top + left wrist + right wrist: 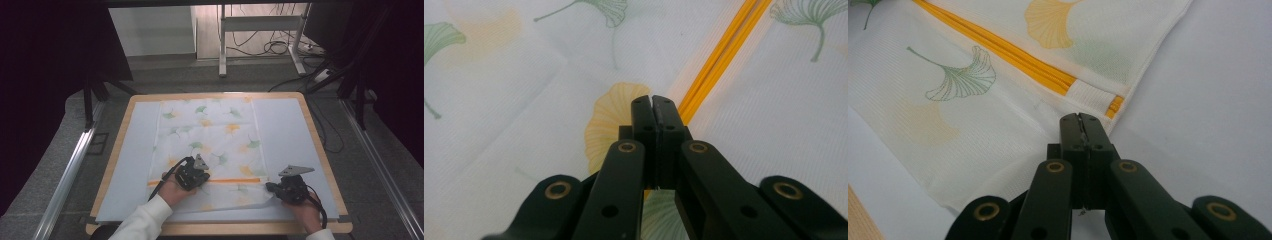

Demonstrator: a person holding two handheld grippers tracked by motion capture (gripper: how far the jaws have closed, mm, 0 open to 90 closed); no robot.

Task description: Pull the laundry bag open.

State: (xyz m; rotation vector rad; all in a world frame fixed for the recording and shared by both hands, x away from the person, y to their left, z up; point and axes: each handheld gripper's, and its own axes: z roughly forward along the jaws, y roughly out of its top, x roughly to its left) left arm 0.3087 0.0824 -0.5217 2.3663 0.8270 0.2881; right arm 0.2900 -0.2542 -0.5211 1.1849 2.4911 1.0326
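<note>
From the high view we see the mesh laundry bag (210, 145) lying flat along the middle of the pale table mat (285, 130), its orange zipper (230, 180) running across the near end. The left gripper (197, 176) sits at about 7 o'clock on the bag, on the zipper line; the right gripper (274, 189) is at about 5 o'clock, at the bag's near right corner, where the fabric lifts slightly.

In the left gripper view, the left gripper (653, 102) has its jaws pressed together, tips resting on the cloth just beside the zipper (719, 55), which runs off toward 1 o'clock. We cannot tell whether any mesh or a zipper pull is caught between them. To work the zipper well, we judge the tips should sit on the track itself rather than beside it.

In the right gripper view, the right gripper (1080, 120) is also closed, with the bag's edge (1048, 132) apparently pinched between the jaws, just below the zipper's end (1115, 105) at 1 o'clock. We judge this grip should keep steady, light tension along the zipper, pulling away from the left tongs, so the mesh stays taut without puckering or sliding on the mat.
</note>
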